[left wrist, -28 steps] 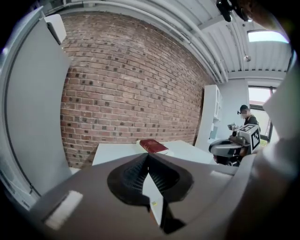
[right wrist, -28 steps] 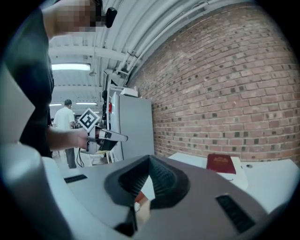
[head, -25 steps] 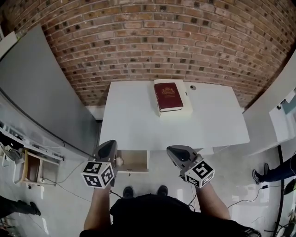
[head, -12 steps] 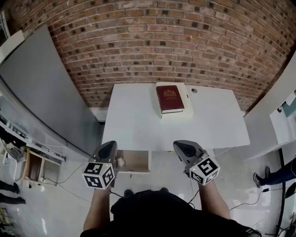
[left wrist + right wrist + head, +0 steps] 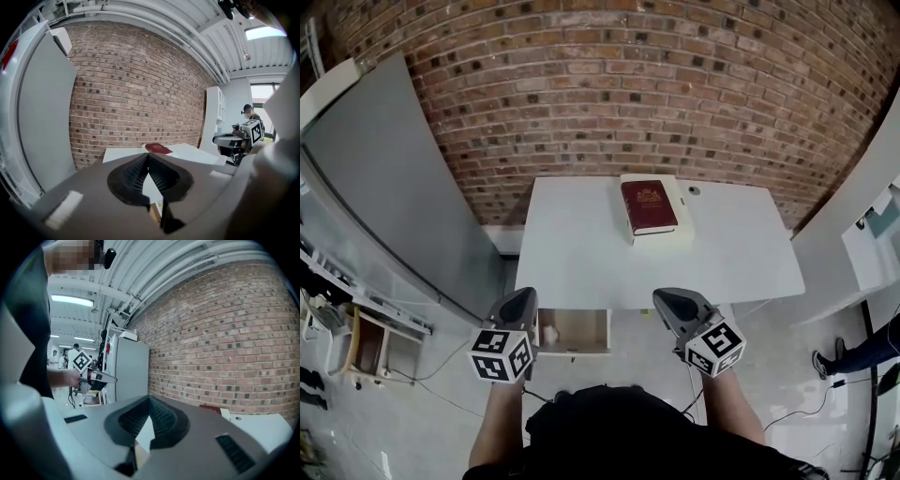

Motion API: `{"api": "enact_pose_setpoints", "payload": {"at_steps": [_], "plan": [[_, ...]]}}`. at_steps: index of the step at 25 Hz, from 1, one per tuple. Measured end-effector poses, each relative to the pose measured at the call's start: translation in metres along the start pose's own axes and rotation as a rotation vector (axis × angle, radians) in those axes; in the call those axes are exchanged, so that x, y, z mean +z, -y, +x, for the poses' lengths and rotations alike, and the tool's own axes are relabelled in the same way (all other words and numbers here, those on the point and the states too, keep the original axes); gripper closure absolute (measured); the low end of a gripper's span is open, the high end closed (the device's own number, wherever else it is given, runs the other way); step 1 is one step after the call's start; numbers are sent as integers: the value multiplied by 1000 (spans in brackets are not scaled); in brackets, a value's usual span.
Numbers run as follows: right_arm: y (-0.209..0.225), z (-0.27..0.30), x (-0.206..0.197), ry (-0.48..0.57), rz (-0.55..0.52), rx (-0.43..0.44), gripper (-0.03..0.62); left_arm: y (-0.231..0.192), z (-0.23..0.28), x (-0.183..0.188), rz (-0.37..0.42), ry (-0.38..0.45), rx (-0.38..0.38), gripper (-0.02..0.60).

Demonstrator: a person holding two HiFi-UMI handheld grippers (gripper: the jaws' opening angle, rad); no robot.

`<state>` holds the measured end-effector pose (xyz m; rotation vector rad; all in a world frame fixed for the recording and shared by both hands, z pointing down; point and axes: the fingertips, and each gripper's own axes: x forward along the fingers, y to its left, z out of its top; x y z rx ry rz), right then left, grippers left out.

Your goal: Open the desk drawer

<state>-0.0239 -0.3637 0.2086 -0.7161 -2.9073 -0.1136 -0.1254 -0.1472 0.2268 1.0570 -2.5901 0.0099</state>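
Head view: a white counter (image 5: pixel 581 253) against a brick wall (image 5: pixel 609 94) carried a red book (image 5: pixel 648 207). The drawer (image 5: pixel 574 332) stood pulled out under its near edge, just beside the left gripper (image 5: pixel 523 295); the right gripper (image 5: pixel 667 300) hung apart from it. Left gripper view: jaws were together, empty. Right gripper view: jaws were likewise together, empty.

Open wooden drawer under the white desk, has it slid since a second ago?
No. The open wooden drawer juts equally far past the white desk's front edge.

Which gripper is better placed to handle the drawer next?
Left, likely. The left gripper sits right beside the pulled-out drawer, at its left side; the right gripper hangs further off to its right. Both are shut and empty.
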Motion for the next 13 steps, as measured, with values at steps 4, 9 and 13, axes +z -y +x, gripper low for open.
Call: {"api": "enact_pose_setpoints", "payload": {"at_steps": [4, 9, 13], "plan": [[-6, 5, -2, -12, 15, 3, 582, -9, -6, -3, -11, -3, 1, 569], [-18, 16, -1, -17, 6, 21, 582, -20, -12, -13, -30, -22, 9, 570], [-26, 22, -5, -23, 4, 37, 582, -20, -12, -17, -34, -25, 1, 570]]}}
